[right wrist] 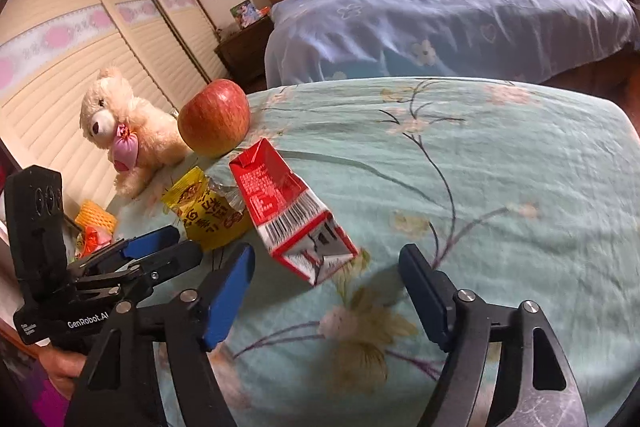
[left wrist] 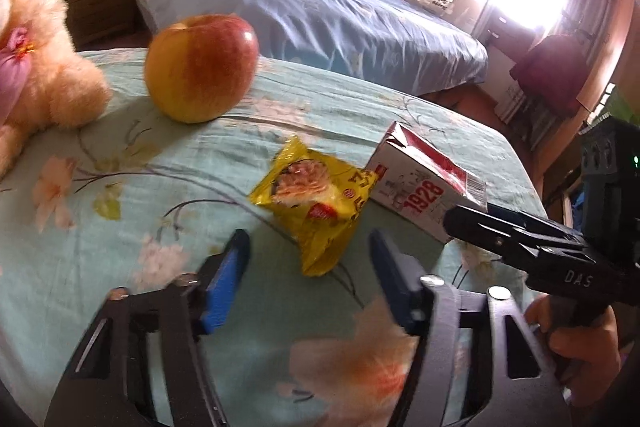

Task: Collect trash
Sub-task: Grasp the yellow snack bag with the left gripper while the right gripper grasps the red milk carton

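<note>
A yellow snack wrapper point(left wrist: 316, 203) lies on the floral green cloth point(left wrist: 120, 211), just ahead of my left gripper point(left wrist: 310, 251), which is open and empty. A red and white carton point(left wrist: 420, 183) lies to its right. In the right wrist view the carton point(right wrist: 288, 211) lies tilted just ahead of my right gripper point(right wrist: 328, 263), which is open and empty; the wrapper point(right wrist: 208, 207) is left of it. The right gripper shows in the left wrist view point(left wrist: 520, 239) beside the carton. The left gripper shows in the right wrist view point(right wrist: 168, 247) by the wrapper.
A red-yellow apple point(left wrist: 200, 67) and a cream plush bear point(left wrist: 36, 67) sit at the cloth's far left. A yellow foam net and orange scraps point(right wrist: 96, 223) lie at the left edge. A blue bed point(left wrist: 312, 15) stands behind, and a wardrobe point(right wrist: 80, 27) to the left.
</note>
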Tool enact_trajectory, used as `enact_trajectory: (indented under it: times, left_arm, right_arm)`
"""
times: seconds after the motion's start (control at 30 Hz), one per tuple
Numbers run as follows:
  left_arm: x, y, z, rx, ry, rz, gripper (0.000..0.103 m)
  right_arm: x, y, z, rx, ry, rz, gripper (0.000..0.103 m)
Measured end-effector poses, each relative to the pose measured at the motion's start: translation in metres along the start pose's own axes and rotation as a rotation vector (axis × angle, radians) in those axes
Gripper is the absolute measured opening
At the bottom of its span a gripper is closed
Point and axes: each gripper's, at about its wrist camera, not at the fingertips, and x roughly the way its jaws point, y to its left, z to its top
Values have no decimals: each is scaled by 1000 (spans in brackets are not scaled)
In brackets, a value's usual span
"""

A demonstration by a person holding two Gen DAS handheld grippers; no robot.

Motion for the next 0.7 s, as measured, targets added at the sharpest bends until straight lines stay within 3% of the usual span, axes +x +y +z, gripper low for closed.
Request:
enact_trajectory:
  times: [0.03,0.1,0.13,0.23,0.3,0.4,0.5,0.7]
  left_arm:
    - [2,-2,0,6,5,-8,45]
    - [5,-4,1,17,16,-21,26]
    - [7,-5,2,22,20,-32,23]
    - [2,-5,1,28,3,-54,20]
    - [-1,-5,0,29,-4,-51,19]
    - [-8,-4,-3,33,-14,-34,19]
    - [-14,-3,-8,35,-16,-32,18]
    - [-27,-6,-22,24,-15,-47,18]
  right_arm:
    - [2,0,2,-3,1,1,75]
    - [6,2,7,-9,2,2,73]
    - [8,2,8,-11,3,3,72]
    - [14,5,11,-23,10,3,65]
    - [17,6,12,-28,15,3,52]
    - [18,9,11,-37,20,-7,42]
    - [16,14,7,-47,25,-11,36]
    - [4,23,-10,-50,15,-50,36]
